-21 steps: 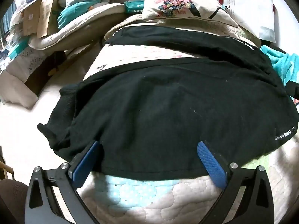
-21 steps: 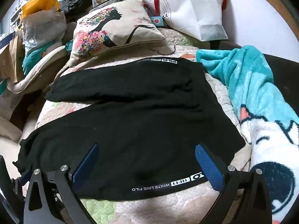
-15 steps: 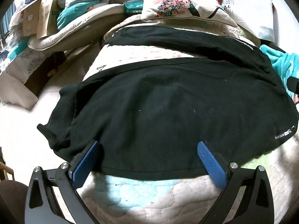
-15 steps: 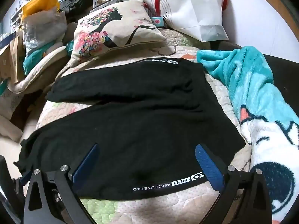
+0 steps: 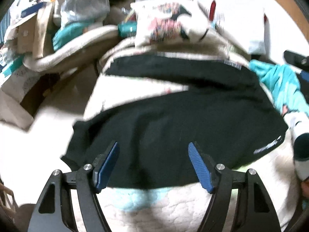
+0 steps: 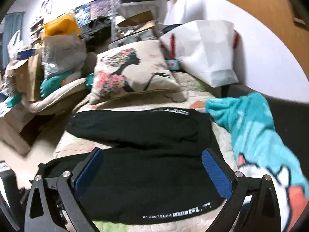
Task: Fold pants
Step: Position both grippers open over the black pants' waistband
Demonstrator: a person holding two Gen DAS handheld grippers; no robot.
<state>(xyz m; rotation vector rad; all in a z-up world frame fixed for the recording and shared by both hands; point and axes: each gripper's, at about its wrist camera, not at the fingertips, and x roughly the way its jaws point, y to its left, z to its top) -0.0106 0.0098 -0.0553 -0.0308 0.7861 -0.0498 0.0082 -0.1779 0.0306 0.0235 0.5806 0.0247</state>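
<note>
Centrally, the black pants [image 5: 173, 119] lie spread flat across the quilted bed cover [image 5: 173, 208], their two legs running toward the bed's left edge, where the near leg's cuff hangs over the side. The waistband with white lettering [image 6: 177, 213] rests close to the bed's near edge, toward its right side. The left gripper [image 5: 153, 164] hangs above the near leg with its blue-padded fingers [image 5: 107, 166] spread to a moderate gap, nothing between them; the near hem of the fabric runs just under the pads. The right gripper [image 6: 152, 172] hovers over the waist area, its fingers [image 6: 216, 176] set wide apart and holding nothing, the lettered band lying just below and between them. Beyond the far leg, a cushion printed with a flowered silhouette [image 6: 131, 71] sits at the bed's far edge, with a white paper bag [image 6: 204, 52] beside it against the wall. A teal patterned blanket [image 6: 256, 135] lies bunched along the bed's right edge, touching the pants near the waist. Bags and boxes [image 6: 48, 58] are piled off the bed's far left corner. The left view is motion-blurred.
</note>
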